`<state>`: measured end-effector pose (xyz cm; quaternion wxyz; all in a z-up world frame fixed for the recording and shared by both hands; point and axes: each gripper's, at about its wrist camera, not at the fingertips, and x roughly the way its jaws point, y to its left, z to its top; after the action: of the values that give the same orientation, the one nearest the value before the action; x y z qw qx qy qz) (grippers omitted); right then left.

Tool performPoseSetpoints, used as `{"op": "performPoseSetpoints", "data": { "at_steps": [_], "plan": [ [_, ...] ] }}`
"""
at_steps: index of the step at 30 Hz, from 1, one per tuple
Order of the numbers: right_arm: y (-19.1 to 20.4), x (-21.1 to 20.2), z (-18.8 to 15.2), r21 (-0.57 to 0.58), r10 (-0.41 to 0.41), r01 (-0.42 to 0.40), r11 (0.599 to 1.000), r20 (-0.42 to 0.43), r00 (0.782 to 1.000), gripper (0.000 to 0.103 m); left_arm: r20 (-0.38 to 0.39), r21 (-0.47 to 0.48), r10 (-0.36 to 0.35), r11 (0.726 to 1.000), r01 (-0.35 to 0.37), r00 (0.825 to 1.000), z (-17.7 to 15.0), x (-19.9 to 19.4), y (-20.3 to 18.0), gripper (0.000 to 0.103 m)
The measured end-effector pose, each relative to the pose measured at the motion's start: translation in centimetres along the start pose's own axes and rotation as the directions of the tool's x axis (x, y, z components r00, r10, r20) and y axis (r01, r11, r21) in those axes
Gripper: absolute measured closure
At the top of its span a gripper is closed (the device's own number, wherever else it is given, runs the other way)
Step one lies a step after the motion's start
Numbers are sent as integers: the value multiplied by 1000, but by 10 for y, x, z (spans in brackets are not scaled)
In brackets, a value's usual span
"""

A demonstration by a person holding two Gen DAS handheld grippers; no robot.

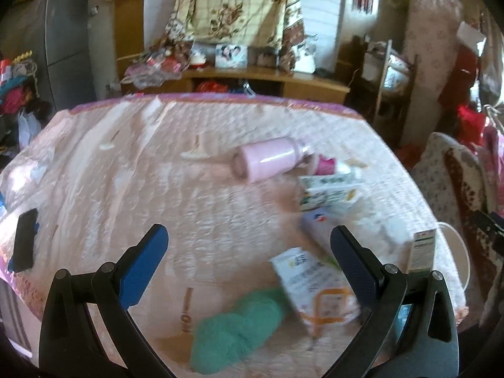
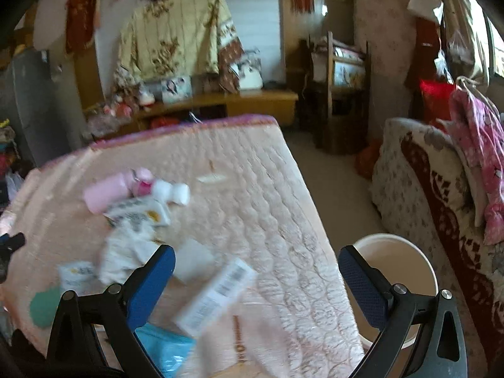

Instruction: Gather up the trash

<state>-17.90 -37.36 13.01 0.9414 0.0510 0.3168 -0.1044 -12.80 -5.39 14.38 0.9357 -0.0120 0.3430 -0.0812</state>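
Both hand-held grippers — left [image 1: 249,245], right [image 2: 256,266] — gape wide, empty, over the bed [image 2: 267,189]; white bucket [image 2: 393,261] just beside the bed.

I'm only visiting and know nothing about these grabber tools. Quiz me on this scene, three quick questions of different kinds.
1. True or false: the left gripper is open.
2. Which lies on its side on the quilted pink bed cover? A) pale pink plastic bottle B) glass jar C) metal can
3. Fill in: beside the bed, on the floor near the right gripper, stands a round white ____.

Key: 1 true; 2 A; 3 bucket.
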Motion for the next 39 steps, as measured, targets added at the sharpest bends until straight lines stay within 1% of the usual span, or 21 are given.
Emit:
{"op": "performPoseSetpoints", "data": {
  "at_steps": [3,6,8,12,21,39],
  "plan": [
    [17,-13,1,-9,11,-10,1000,45,999,0,36,14,-18,1000,18,999,0,-14,-11,1],
    [27,-21,1,-11,24,-23,1000,69,997,0,65,28,-29,999,27,997,-1,-25,-21,1],
    [32,-25,2,-12,39,-38,999,84,996,0,78,31,-37,999,34,996,-1,-28,-26,1],
    [43,-28,1,-30,39,-36,999,104,994,0,87,32,-54,998,51,995,-3,-30,-28,1],
    [46,-31,-1,-19,53,-51,999,117,992,0,113,35,-62,998,58,992,-5,-35,-34,1],
    [52,-34,3,-45,50,-45,998,127,991,0,114,34,-62,998,58,992,-5,-35,-35,1]
  ]
}}
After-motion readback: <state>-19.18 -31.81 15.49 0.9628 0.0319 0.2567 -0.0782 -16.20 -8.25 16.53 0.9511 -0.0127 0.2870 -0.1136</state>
